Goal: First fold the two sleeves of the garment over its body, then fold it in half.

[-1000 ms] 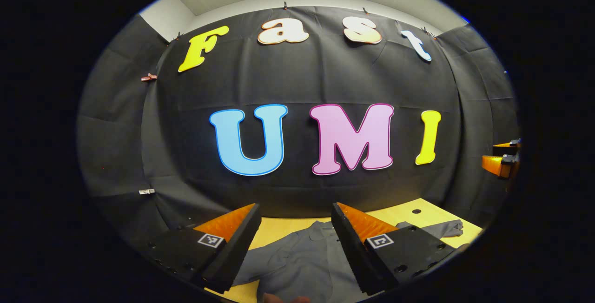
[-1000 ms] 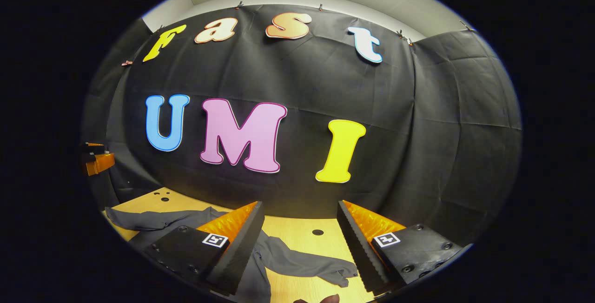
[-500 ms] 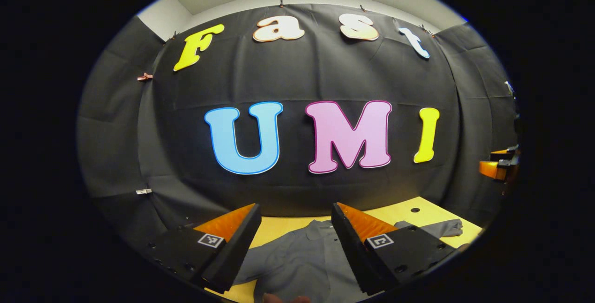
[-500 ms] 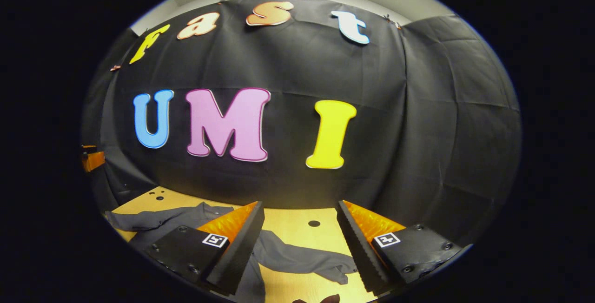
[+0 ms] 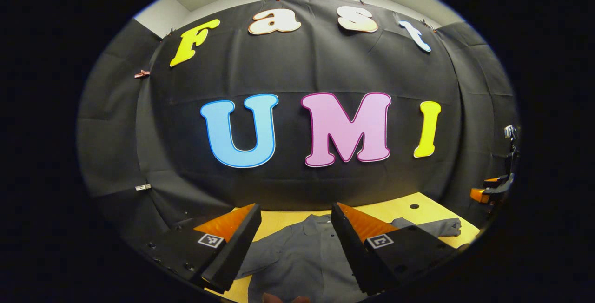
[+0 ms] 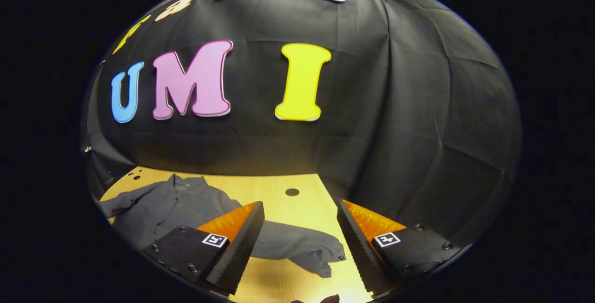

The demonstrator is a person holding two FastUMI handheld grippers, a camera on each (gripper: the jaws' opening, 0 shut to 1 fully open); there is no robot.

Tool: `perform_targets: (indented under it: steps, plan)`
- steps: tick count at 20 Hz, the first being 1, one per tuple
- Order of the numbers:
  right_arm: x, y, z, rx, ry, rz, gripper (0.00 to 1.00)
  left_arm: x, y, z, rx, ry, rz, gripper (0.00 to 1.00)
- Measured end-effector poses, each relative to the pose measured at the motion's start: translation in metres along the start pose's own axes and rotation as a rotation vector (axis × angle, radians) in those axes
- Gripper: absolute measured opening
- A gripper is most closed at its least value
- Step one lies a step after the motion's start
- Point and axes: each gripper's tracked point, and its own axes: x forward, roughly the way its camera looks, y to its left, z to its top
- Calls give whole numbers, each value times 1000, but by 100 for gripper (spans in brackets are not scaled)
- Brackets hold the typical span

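A dark grey long-sleeved shirt (image 5: 297, 259) lies flat on the wooden table (image 5: 418, 200), collar toward the booth wall. In the left gripper view my left gripper (image 5: 295, 217) hovers open above the shirt's body, with one sleeve (image 5: 437, 226) stretched to the right. In the right gripper view the shirt (image 6: 172, 205) lies at the lower left and its sleeve (image 6: 302, 247) runs across between the fingers of my open right gripper (image 6: 300, 212), which hangs above it. The right gripper (image 5: 488, 191) shows small at the far right edge of the left gripper view.
The table (image 6: 288, 182) has small round holes (image 6: 292, 192) near the back and ends against the black cloth wall. Bare wood lies to the right of the sleeve. A fingertip (image 5: 279, 298) shows at the bottom edge.
My right gripper has tilted down and swung right, bringing more table, shirt and sleeve into view. The left gripper tipped down slightly. Both stay open.
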Motion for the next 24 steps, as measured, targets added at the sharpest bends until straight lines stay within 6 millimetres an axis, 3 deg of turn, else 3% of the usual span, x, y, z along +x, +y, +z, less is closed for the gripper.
perform_targets:
  steps: [3,10,16,22,24]
  plan:
    - [31,-10,-42,-10,87,4,98,3,-3,-1,12,21,21,95]
    - [76,-33,-122,7,240,-16,98,5,-16,-11,5,73,77,96]
    - [109,-49,-169,9,326,-19,98,8,-18,-18,21,108,130,97]
    - [115,-55,-212,3,426,-37,97,3,-19,-23,29,126,154,97]
    - [110,-54,-210,79,427,-49,100,-1,-18,-28,21,136,160,97]
